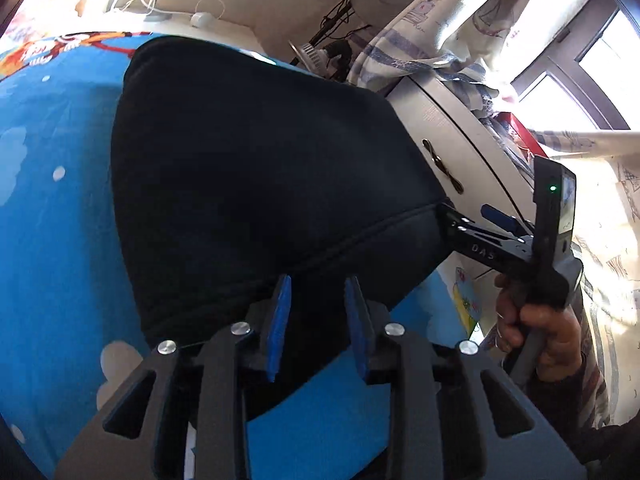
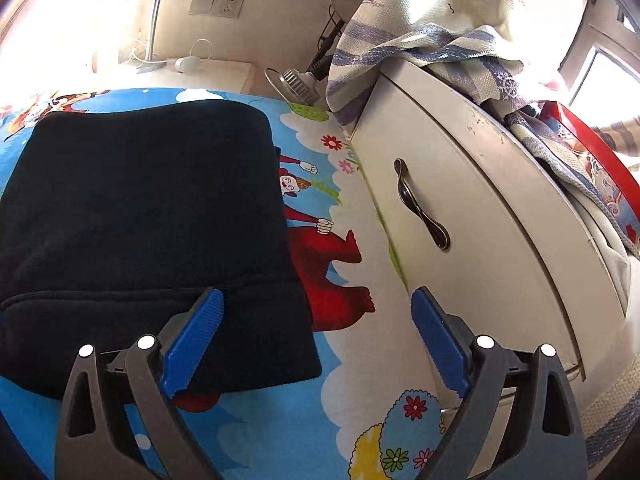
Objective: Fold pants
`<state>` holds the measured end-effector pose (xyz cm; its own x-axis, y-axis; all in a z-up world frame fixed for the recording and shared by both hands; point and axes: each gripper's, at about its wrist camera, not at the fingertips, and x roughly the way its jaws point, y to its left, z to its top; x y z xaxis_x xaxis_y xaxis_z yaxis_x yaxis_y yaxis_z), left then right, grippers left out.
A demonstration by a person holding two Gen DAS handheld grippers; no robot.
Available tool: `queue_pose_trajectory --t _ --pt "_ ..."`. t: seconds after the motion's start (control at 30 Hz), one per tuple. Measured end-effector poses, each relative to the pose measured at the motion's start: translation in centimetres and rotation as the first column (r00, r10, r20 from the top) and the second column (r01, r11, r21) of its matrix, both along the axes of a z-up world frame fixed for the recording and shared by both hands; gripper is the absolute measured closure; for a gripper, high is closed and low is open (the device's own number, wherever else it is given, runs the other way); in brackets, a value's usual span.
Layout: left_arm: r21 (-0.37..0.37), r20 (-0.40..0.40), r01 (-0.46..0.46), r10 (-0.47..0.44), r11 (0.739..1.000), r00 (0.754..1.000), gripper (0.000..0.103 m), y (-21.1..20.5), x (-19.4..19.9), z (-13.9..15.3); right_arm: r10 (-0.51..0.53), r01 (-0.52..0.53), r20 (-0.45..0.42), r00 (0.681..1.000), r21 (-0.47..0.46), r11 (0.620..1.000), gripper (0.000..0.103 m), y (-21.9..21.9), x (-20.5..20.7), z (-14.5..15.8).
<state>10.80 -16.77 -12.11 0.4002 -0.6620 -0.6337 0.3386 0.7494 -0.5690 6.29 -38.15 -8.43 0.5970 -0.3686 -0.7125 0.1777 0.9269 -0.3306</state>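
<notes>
On the right claw (image 1: 464, 216), white letters read "DAS".

Black pants (image 2: 144, 216) lie on a bright blue bed sheet (image 2: 264, 432) printed with white clouds, flowers and red cartoon figures. Beside the right claw (image 2: 316, 340), blue-padded, stands a cream cabinet (image 2: 500, 240) under blue-striped cream cloth (image 2: 420, 52).

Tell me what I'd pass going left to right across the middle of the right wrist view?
Black pants → cartoon bedsheet → white cabinet with its handle → red box.
</notes>
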Motion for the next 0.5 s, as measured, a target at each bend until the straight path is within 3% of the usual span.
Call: queue_pose_trajectory --t 0.07,0.17,0.23,0.3,0.43,0.5 --pt "-0.039 -0.004 -0.029 0.029 0.999 1.0 0.078 0.7 -0.3 0.0 -0.008 0.008 0.004 1.0 -0.024 1.0 0.014 0.4 -0.2 0.0" --pt "0.001 0.052 -0.015 0.015 1.0 0.999 0.067 0.8 -0.2 2.1 -0.022 0.022 0.008 1.0 -0.02 1.0 0.013 0.4 -0.2 -0.1" --pt "0.051 0.105 -0.049 0.043 0.997 0.994 0.067 1.4 1.3 4.0 -0.025 0.025 0.004 1.0 -0.005 1.0 0.013 0.2 -0.2 -0.1" --pt "0.09 0.13 -0.104 0.092 0.991 0.987 0.067 2.7 4.6 5.1 -0.025 0.025 -0.002 1.0 0.007 1.0 0.013 0.0 -0.1 -0.1" --pt "0.099 0.051 -0.141 0.137 0.985 0.989 0.071 3.8 13.4 4.3 -0.032 0.033 -0.015 0.999 0.044 0.998 0.013 -0.4 0.0 -0.1" --pt "0.152 0.008 -0.137 0.137 0.979 0.991 0.072 3.3 17.1 2.7 -0.034 0.035 -0.017 0.999 0.056 0.998 0.013 -0.6 0.0 -0.2"
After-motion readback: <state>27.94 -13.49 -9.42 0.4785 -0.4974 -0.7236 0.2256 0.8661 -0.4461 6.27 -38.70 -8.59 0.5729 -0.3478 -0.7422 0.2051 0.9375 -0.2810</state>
